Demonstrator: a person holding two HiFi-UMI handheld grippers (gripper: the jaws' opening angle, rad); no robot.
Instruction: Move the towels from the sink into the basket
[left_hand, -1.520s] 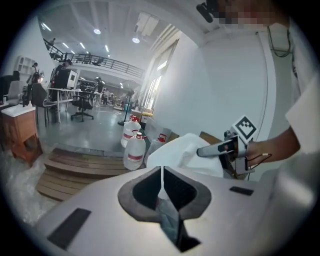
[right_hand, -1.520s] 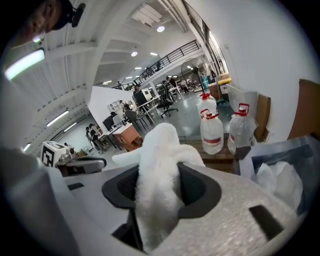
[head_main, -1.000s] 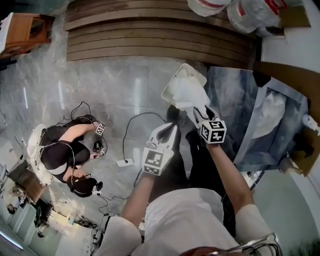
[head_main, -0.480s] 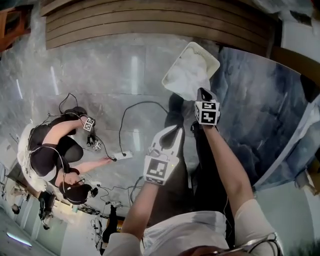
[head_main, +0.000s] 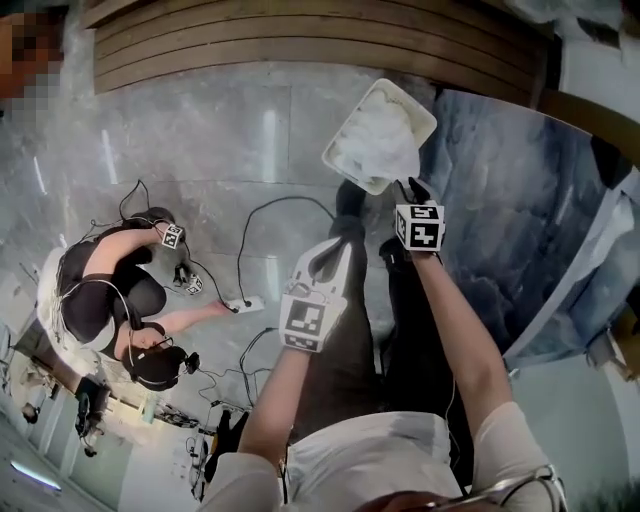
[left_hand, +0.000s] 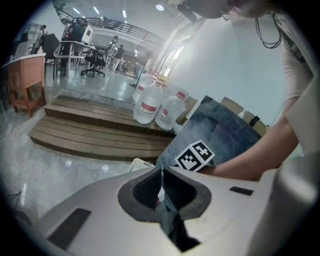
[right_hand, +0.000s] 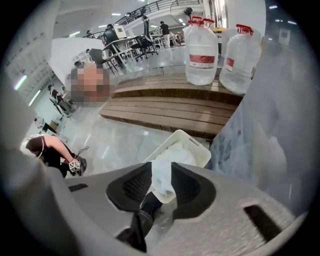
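Observation:
A white basket (head_main: 346, 171) stands on the marble floor, filled with white towels (head_main: 382, 135). My right gripper (head_main: 411, 186) hovers just at the basket's near edge. Its jaws are opening, and through the gap I see only the basket (right_hand: 201, 150) and its towels (right_hand: 176, 152) beyond, nothing gripped. My left gripper (head_main: 338, 248) hangs lower and to the left, over the person's dark trouser legs, shut and empty. Seen from the left gripper (left_hand: 161, 172), the pads touch in a thin line. The dark marbled counter (head_main: 500, 200) with the sink lies to the right, and no towel there is clearly visible.
A person (head_main: 115, 300) crouches on the floor at the left among cables and a power strip (head_main: 247, 301). Wooden steps (head_main: 300, 45) run behind the basket. Large water jugs (right_hand: 201, 50) stand on the steps.
One second ago my right gripper held a white towel over the basket; now the towel lies in the basket and the jaws are free. The left gripper stayed shut beside it.

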